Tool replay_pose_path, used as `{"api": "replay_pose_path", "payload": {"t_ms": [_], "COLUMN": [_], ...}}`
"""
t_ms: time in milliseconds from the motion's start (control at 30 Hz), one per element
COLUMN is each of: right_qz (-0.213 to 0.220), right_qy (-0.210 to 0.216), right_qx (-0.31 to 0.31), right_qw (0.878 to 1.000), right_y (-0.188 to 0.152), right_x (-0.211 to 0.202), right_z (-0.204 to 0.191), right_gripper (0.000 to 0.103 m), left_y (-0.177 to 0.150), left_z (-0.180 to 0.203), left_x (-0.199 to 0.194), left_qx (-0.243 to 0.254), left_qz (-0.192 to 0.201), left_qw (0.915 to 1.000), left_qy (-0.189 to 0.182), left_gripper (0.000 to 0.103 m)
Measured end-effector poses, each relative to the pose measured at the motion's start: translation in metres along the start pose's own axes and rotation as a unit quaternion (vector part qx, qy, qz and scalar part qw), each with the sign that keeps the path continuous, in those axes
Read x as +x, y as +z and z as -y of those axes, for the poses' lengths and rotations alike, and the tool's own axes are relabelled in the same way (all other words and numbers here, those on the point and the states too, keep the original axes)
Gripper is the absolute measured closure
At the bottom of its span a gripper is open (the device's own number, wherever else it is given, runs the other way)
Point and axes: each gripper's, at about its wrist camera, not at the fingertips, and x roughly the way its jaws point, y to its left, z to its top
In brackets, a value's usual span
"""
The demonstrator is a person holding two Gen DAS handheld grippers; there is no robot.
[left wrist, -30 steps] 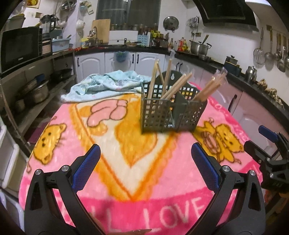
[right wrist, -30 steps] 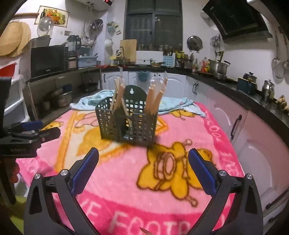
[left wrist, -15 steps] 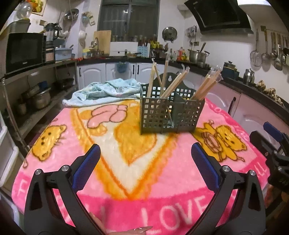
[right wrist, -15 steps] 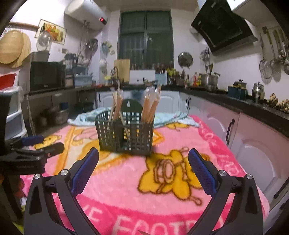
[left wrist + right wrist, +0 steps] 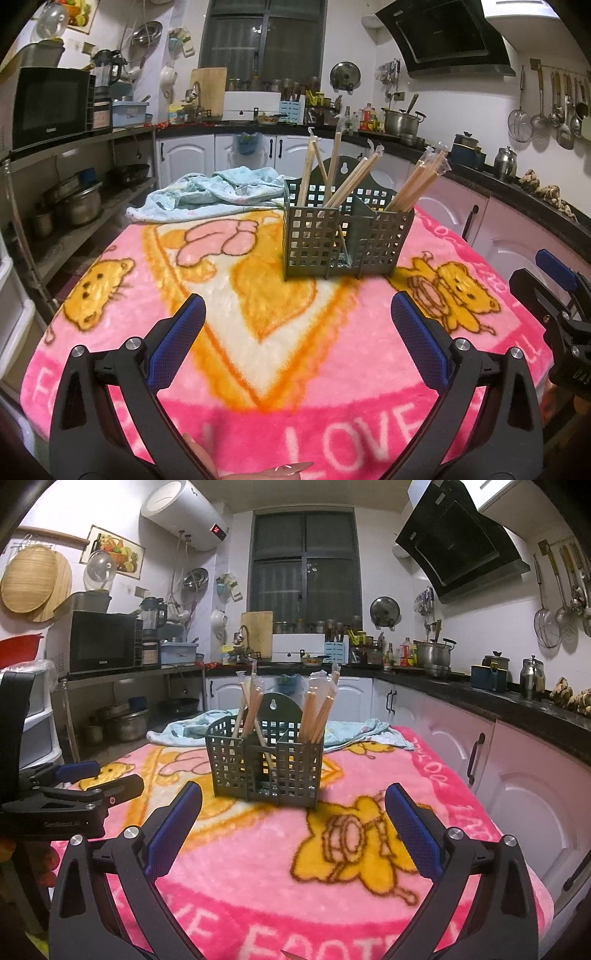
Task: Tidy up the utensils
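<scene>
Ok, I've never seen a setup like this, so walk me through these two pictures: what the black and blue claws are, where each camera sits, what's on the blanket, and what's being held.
No robot here: a person carries a hand-held gripper in each hand, with a fisheye camera looking forward along its two blue-padded fingers. One picture comes from the left gripper, the other from the right gripper; each also glimpses the other at its edge. Both are open and hold nothing. On the pink blanket stands a grey holder, its compartments filled with chopsticks. A light blue cloth lies bunched behind it.
</scene>
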Motion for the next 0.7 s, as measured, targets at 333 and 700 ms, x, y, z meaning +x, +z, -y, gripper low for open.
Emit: {"api": "replay_pose_path", "payload": {"t_ms": [333, 700], "right_qz": [-0.003, -0.003], "right_qy": [-0.003, -0.006], "right_qx": [0.003, 0.013], "right_qw": [1.0, 1.0], "right_y": [-0.0002, -0.0003], "right_x": [-0.0012, -0.0034], "right_z": [-0.0009, 0.0018], "right_gripper": [0.006, 0.006], "left_y": [0.0003, -0.0001], "left_z": [-0.0003, 0.0019], "left_x": [-0.0003, -0.0011], "left_qx": [-0.007, -0.003], "left_qz": [0.0, 0.004], "left_qw": [1.0, 1.0], "left_qy": [0.0, -0.001], "left_gripper": [0.011, 0.011]}}
